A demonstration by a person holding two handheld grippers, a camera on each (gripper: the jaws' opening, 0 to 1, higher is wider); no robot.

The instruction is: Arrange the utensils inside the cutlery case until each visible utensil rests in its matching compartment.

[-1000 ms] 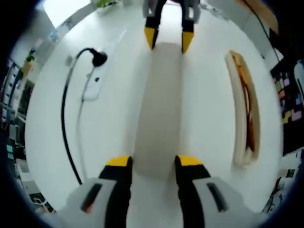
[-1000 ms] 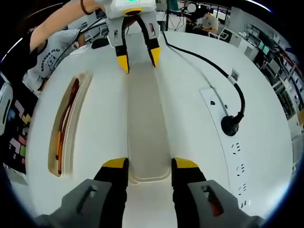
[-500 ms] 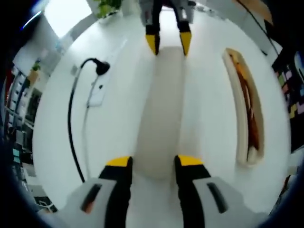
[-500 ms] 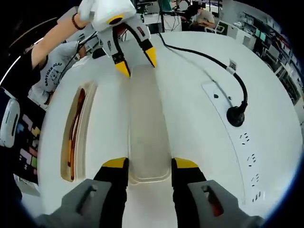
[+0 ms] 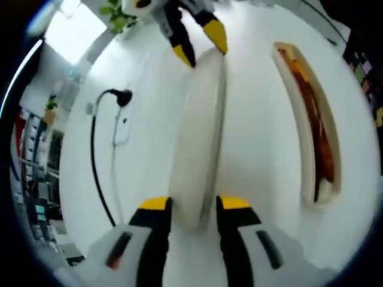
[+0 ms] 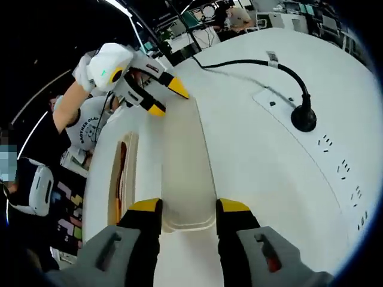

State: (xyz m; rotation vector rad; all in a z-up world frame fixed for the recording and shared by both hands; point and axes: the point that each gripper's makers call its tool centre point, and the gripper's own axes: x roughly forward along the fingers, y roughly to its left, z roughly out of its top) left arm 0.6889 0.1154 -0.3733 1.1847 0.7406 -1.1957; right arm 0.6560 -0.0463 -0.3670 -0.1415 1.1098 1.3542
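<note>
Both tongs grip the lid (image 6: 182, 173) by its ends — left tongs (image 5: 190, 206), right tongs (image 6: 185, 209); keep it level, moving together toward the case (image 5: 311, 125).

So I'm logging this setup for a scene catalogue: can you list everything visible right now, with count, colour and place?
Lid: one, translucent white, long, on the table, each end between a gripper's jaws.
Cutlery case: one, cream, beside the lid, holding orange and dark utensils too blurred to count.
Cable: one, black, across the table, plugged into the socket.
Power strip: one, white, set in the table.
Table: one, white.
Plant: one, green, at the table's far edge.
Person's arm: one, behind the left gripper.
Left gripper: yellow-tipped jaws around the lid's end.
Right gripper: yellow-tipped jaws around the other end.
</note>
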